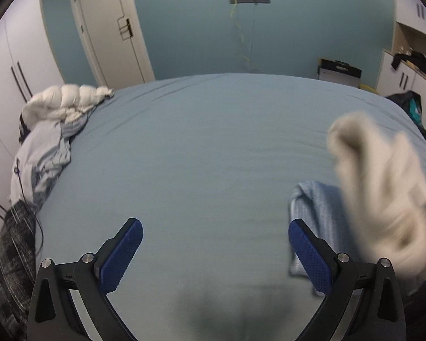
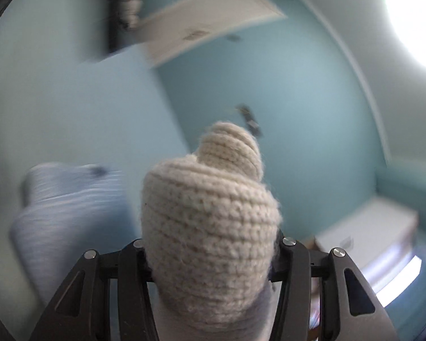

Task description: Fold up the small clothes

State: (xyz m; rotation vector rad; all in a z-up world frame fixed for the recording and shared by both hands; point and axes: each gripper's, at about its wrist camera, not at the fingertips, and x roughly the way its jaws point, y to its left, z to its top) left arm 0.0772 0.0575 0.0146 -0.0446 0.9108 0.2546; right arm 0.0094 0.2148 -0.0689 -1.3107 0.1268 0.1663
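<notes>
at the far left of the left wrist view a heap of bedding (image 1: 51, 130), white and pale blue, lies bunched on the edge of the bed (image 1: 207, 147). the left gripper (image 1: 215, 241) hangs over the bare blue-grey sheet with its jaws spread wide and nothing between the blue pads (image 1: 122, 258). just beyond its right-hand pad lies a light blue striped garment (image 1: 315, 207) on the sheet. further right a cream knitted garment (image 1: 383, 187) hangs blurred above the bed. in the right wrist view the right gripper (image 2: 210, 253) has its jaws partly open and clamped on that cream knit (image 2: 210, 221), which bulges up between them.
</notes>
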